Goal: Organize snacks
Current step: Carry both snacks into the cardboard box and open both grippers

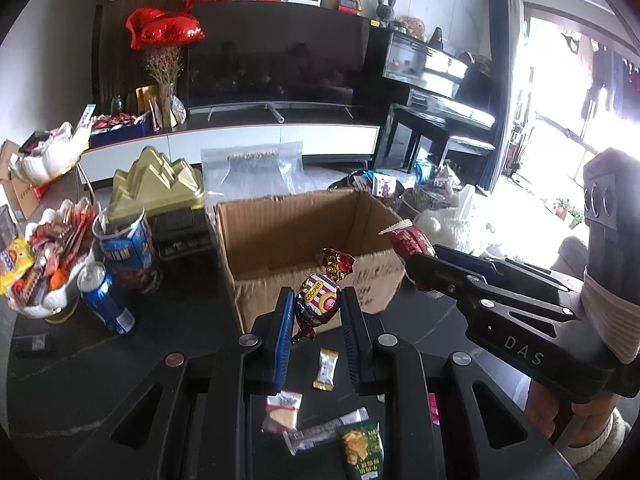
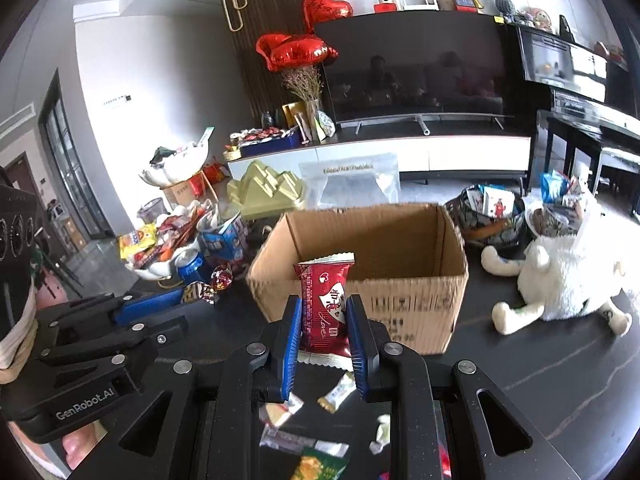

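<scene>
1. The left claw (image 1: 314, 312) grips a twist-wrapped coconut candy (image 1: 318, 304), held upright just short of the cardboard box (image 1: 280, 232).
2. The right claw (image 2: 323, 320) clamps a red snack packet (image 2: 324, 300), long axis vertical, also before the box's near wall.
3. Both must travel forward over the rim; the right looks slightly nearer.
4. Loose snacks (image 1: 326, 368) lie on the counter (image 1: 180, 320) beneath.

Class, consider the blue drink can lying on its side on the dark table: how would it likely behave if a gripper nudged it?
The blue drink can lies on its side on the dark table, so its round body would probably roll. Its smooth metal looks slippery to pinch. The white snack bowl beside it might stop it.
</scene>
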A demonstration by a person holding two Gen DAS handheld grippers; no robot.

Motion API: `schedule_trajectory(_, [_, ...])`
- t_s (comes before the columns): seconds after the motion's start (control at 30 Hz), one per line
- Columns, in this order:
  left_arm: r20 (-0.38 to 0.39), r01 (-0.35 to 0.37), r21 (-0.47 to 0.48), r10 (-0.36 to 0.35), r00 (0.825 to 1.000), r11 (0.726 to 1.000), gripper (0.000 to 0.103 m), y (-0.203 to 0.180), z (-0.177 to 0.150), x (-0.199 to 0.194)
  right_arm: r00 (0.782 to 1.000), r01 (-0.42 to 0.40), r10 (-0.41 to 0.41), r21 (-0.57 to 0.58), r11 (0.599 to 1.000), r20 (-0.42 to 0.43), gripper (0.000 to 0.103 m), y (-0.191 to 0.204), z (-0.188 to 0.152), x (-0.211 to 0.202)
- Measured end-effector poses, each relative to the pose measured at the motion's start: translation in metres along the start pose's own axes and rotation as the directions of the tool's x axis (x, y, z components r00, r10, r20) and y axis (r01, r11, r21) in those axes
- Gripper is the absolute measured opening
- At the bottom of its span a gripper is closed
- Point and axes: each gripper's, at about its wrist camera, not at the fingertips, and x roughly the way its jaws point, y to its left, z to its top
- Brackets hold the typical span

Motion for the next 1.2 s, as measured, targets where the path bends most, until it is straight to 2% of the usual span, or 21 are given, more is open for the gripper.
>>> schedule_trajectory(0.33, [-0.009, -0.008, -0.004, 0.008, 1.000, 1.000, 0.024, 0.014, 0.034, 0.023, 1.000, 0.016, -0.016, -0.001, 1.000, -0.007, 0.024, -0.007, 0.037, 0.023])
schedule_trajectory(0.6, [-0.026, -0.002, -0.033, 0.002, 1.000, 0.999, 0.024, 0.030, 0.048, 0.055, 0.999, 0.018, -0.019, -0.010, 1.000, -0.033, 0.024, -0.014, 0.051, 0.054])
schedule_trajectory(0.87, [-0.040, -0.030, -0.039, 0.028, 0.999, 0.999, 0.024, 0.037, 0.057, 0.087, 0.998, 0.009, -0.009, 0.013, 1.000, -0.064, 0.024, -0.026, 0.051, 0.088])
schedule_trajectory(0.9, [-0.038, -0.036, -0.040, 0.034, 0.999, 0.999, 0.026, 0.038, 0.058, 0.089, 0.998, 0.009, -0.008, 0.015, 1.000, -0.066, 0.024, -0.028, 0.051, 0.090])
schedule_trajectory(0.93, [-0.040, -0.047, -0.042, 0.045, 0.998, 0.998, 0.036, 0.039, 0.059, 0.092, 0.998, 0.012, -0.011, 0.022, 1.000, -0.066, 0.024, -0.029, 0.051, 0.093])
schedule_trajectory(0.97, [-0.038, -0.054, -0.045, 0.052, 0.998, 0.998, 0.041, 0.040, 0.060, 0.093, 0.998, 0.014, -0.012, 0.026, 1.000, -0.061, 0.025, -0.030, 0.051, 0.094])
schedule_trajectory(1.0, [-0.034, -0.056, -0.047, 0.054, 0.998, 0.997, 0.044, 0.042, 0.060, 0.092, 0.998, 0.018, -0.016, 0.030, 0.999, -0.060, 0.034, -0.031, 0.051, 0.095])
schedule_trajectory(1.07, [-0.026, -0.069, -0.042, 0.068, 0.997, 0.997, 0.045, 0.041, 0.056, 0.088, 0.998, 0.039, -0.038, 0.035, 0.999, -0.047, 0.042, -0.032, 0.048, 0.092])
schedule_trajectory(1.13, [-0.016, -0.073, -0.041, 0.073, 0.997, 0.996, 0.051, 0.041, 0.051, 0.082, 0.998, 0.047, -0.046, 0.020, 0.999, -0.042, 0.042, -0.028, 0.046, 0.088])
schedule_trajectory(1.2, [-0.011, -0.077, -0.039, 0.076, 0.997, 0.996, 0.053, 0.040, 0.045, 0.074, 0.998, 0.047, -0.046, 0.015, 0.999, -0.033, 0.042, -0.025, 0.042, 0.082])
